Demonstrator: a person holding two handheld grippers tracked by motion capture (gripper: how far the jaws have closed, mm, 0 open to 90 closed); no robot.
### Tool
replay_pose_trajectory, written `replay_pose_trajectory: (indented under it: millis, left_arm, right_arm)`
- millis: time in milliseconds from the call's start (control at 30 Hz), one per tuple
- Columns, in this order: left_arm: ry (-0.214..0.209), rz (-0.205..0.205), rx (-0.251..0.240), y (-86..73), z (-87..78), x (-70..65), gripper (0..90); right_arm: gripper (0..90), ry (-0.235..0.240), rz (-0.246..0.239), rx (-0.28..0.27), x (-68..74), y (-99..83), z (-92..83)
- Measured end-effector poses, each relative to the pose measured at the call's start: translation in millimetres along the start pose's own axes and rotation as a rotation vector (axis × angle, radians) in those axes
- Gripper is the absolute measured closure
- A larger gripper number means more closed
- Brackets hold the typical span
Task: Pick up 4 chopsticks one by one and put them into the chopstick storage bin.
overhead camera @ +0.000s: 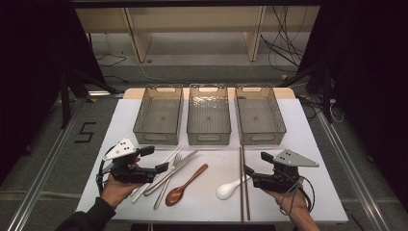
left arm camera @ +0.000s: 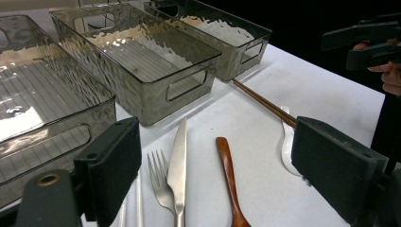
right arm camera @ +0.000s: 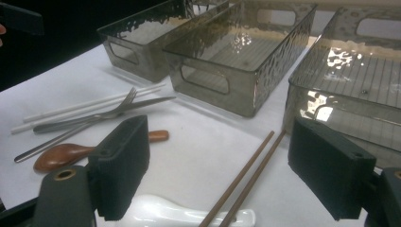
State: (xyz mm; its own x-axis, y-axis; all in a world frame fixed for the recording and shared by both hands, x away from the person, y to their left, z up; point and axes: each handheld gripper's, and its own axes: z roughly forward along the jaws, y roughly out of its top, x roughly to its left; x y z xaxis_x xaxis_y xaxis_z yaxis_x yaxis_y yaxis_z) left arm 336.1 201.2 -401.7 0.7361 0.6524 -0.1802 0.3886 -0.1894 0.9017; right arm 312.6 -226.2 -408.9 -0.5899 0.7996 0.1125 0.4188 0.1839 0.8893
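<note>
Nearest the person, both grippers hover low over the white surface point(overhead camera: 308, 202) with jaws spread wide and nothing between them. The left gripper point(overhead camera: 155, 159) sits just beside the metal cluster: a fork point(left arm camera: 161, 182), a knife point(left arm camera: 178, 165) and pale white chopsticks point(right arm camera: 90, 106) lying side by side. The right gripper point(overhead camera: 255, 163) is close to the white ceramic spoon point(overhead camera: 230, 188), which lies touching the brown chopsticks point(overhead camera: 243, 183). Between the two groups rests the wooden spoon point(overhead camera: 185, 185), apart from both. The likely step is a first pick for sorting. It would go best if each gripper took a piece that lies free at its handle end, closing across the narrow shaft rather than along it. The white ceramic spoon looks slippery and would need a square grip on its handle, clear of the brown chopsticks. Beyond the cutlery, three clear bins stand in a row: left bin point(overhead camera: 159, 114), middle bin point(overhead camera: 208, 113) and right bin point(overhead camera: 260, 113), all bare inside.
</note>
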Motion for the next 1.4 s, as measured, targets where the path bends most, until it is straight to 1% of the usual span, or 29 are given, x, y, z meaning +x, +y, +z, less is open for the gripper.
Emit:
replay_pose_trajectory:
  millis: [267,367,400,433,533,567,667,700,800,867,900,933,967,1033,1100,1200,1367,1400]
  left_arm:
    - [0.000,0.000,0.001,0.0,0.5,0.1,16.5]
    - [0.000,-0.001,0.000,0.1,0.7,0.0,16.5]
    - [0.000,-0.001,0.000,0.1,0.7,0.0,16.5]
    - [0.000,-0.002,0.000,0.1,0.8,0.1,16.4]
    - [0.002,0.000,0.002,0.0,1.2,0.2,16.5]
    - [0.002,0.000,0.002,0.0,1.2,0.2,16.5]
    - [0.004,0.001,0.003,0.0,1.7,-0.1,16.5]
    - [0.004,0.001,0.003,0.0,1.7,-0.1,16.5]
    - [0.006,0.005,0.007,-0.2,2.1,0.1,16.5]
    - [0.008,0.004,0.005,-0.2,1.9,0.4,16.5]
    - [0.008,0.004,0.006,-0.2,1.6,0.8,16.5]
    - [0.008,0.004,0.006,-0.2,1.5,1.0,16.5]
    - [0.008,0.004,0.006,-0.2,1.5,1.0,16.5]
    - [0.008,0.004,0.006,-0.2,1.8,0.8,16.5]
    - [0.008,0.005,0.006,-0.1,2.0,0.4,16.5]
    - [0.007,0.008,0.009,-0.1,2.3,0.7,16.5]
    - [0.007,0.011,0.002,0.4,2.2,-0.3,16.4]
    - [0.007,0.011,0.001,0.5,2.1,-0.5,16.5]
  right_arm:
    - [25.5,0.010,0.019,0.053,0.9,0.3,4.1]
    - [26.4,0.009,0.029,0.088,0.3,0.8,6.4]
    - [26.4,0.009,0.029,0.088,0.3,0.8,6.4]
    - [27.0,-0.005,0.026,0.122,0.6,1.7,8.1]
    - [27.6,-0.013,0.027,0.167,0.0,2.4,10.8]
    - [27.7,-0.023,0.023,0.192,-0.3,2.9,12.0]
    - [27.8,-0.060,-0.029,0.277,-0.1,5.6,16.2]
    - [28.6,-0.068,-0.035,0.295,0.2,6.5,17.2]
    - [29.7,-0.073,-0.031,0.341,0.2,9.8,21.3]
    - [30.4,-0.087,-0.057,0.380,1.0,10.7,23.3]
    - [30.5,-0.096,-0.081,0.414,2.4,10.6,24.9]
    - [30.5,-0.096,-0.092,0.431,3.0,10.3,25.9]
    - [30.5,-0.096,-0.092,0.431,3.0,10.3,25.9]
    - [31.6,-0.074,-0.101,0.475,4.8,8.4,30.6]
    - [32.0,-0.065,-0.102,0.489,5.6,7.9,32.4]
    - [32.5,-0.073,-0.118,0.509,5.8,7.1,34.7]
    - [32.6,-0.074,-0.110,0.535,4.1,6.5,38.3]
    - [32.5,-0.076,-0.121,0.554,3.7,6.3,40.9]
